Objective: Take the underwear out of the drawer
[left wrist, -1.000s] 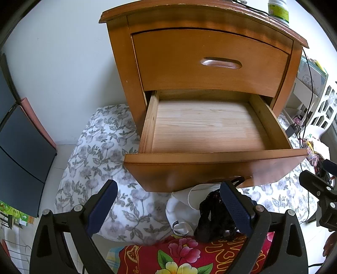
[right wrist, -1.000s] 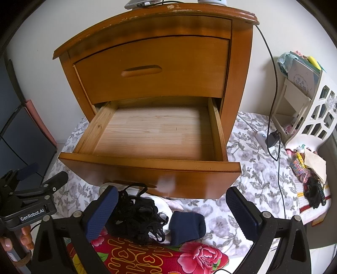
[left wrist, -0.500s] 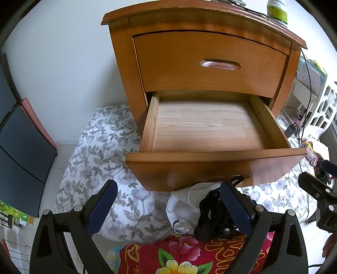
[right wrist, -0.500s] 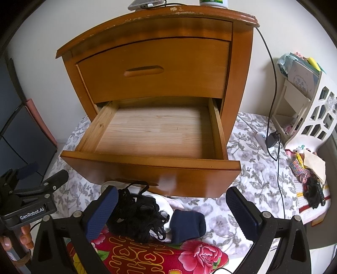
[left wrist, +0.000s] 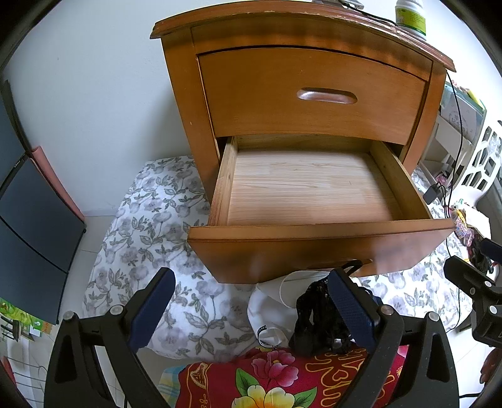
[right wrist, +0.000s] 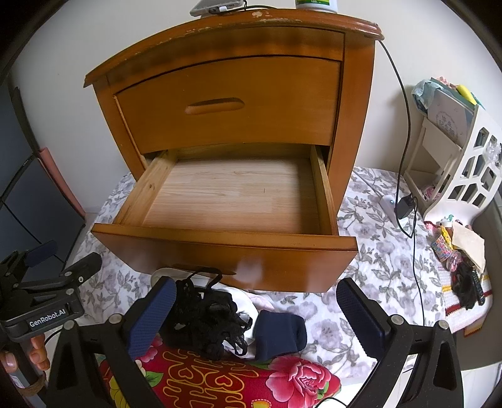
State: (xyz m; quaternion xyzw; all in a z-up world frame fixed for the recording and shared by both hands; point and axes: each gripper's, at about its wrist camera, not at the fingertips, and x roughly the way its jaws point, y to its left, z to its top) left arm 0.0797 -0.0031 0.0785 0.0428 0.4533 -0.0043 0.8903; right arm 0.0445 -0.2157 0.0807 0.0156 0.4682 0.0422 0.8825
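Observation:
The wooden nightstand's lower drawer (left wrist: 313,188) (right wrist: 235,194) stands pulled out, its pale wood bottom bare. In front of it, on the bed, lie black lace underwear (right wrist: 207,320) (left wrist: 317,317), a white piece (left wrist: 269,307) and a dark blue piece (right wrist: 279,332). My left gripper (left wrist: 251,307) is open, low in front of the drawer, with nothing between its fingers. My right gripper (right wrist: 257,317) is open too, above the pile, holding nothing. Each gripper shows at the edge of the other's view.
The upper drawer (left wrist: 313,97) is closed. A bottle (left wrist: 411,15) and a phone (right wrist: 216,6) sit on the nightstand top. A red floral cloth (right wrist: 219,379) lies near me on the floral bedsheet (left wrist: 147,238). A white rack (right wrist: 464,157) and cables stand right; a dark panel (left wrist: 31,219) left.
Both views have drawn back and tilted up slightly, showing more of the nightstand top. The drawer, the clothes and both open grippers stay as they were.

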